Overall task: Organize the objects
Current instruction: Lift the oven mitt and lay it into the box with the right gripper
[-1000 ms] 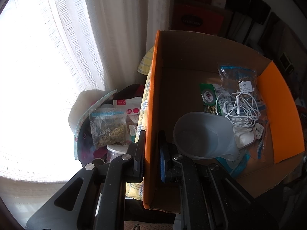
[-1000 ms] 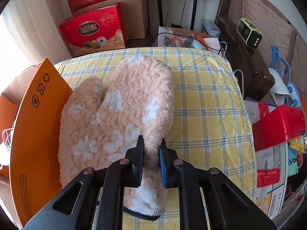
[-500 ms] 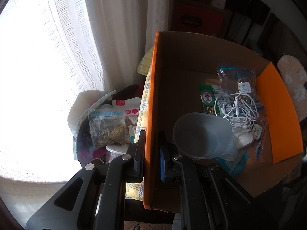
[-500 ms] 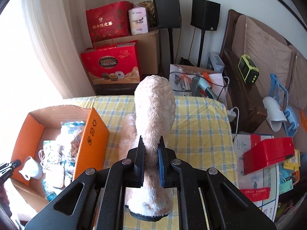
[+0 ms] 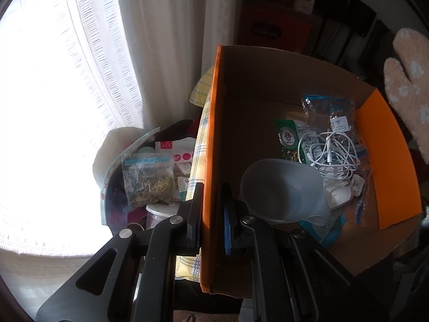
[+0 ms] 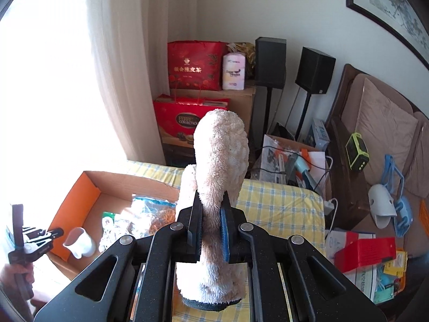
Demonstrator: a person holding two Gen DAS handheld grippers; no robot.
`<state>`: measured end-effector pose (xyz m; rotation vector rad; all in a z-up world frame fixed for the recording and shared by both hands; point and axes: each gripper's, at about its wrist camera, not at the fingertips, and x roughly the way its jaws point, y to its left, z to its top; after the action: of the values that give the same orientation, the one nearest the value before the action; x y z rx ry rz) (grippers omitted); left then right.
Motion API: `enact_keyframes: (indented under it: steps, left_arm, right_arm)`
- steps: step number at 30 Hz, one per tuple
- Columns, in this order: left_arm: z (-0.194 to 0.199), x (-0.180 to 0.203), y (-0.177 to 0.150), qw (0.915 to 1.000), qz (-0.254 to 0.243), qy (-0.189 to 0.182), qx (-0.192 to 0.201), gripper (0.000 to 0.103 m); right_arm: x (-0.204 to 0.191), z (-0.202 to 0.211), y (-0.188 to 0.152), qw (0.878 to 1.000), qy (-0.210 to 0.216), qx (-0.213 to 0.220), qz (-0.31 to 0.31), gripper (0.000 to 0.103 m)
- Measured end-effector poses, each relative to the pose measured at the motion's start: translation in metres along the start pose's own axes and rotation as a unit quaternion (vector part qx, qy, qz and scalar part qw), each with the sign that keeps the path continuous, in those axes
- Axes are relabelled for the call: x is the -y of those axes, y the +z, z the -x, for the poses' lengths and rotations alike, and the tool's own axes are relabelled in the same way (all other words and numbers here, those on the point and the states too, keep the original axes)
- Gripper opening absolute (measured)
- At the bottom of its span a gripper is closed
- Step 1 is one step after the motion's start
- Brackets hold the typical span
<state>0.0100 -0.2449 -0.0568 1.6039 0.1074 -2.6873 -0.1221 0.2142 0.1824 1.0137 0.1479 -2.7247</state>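
Note:
My right gripper is shut on a fluffy beige mitten and holds it upright in the air above the yellow checked table. The mitten also shows at the right edge of the left wrist view. My left gripper is shut on the orange side flap of the open cardboard box. In the box lie a white plastic cup, a coiled white cable and several clear bags. The box and my left gripper show at the lower left of the right wrist view.
A bright curtained window is on the left. Bags of dried herbs lie beside the box. Red gift boxes, two black speakers, a brown sofa and floor clutter surround the table.
My right gripper has lifted the mitten off the table and carried it up and towards the box. My left gripper has kept its hold on the box flap.

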Motion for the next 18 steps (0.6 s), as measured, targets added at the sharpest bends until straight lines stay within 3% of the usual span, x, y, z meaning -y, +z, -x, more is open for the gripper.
enact_keyframes:
  steps: [8,18]
  left_arm:
    - [-0.002,0.003,0.001,1.0000,0.002,-0.003,0.000,0.010]
    - [-0.005,0.009,0.005,1.0000,0.001,-0.004,0.001,0.010]
  right_arm:
    - [-0.061,0.001,0.013,0.997,0.064,-0.002,0.032,0.009]
    - [-0.127,-0.038,-0.017,0.988,0.141,-0.047,0.041,0.009]
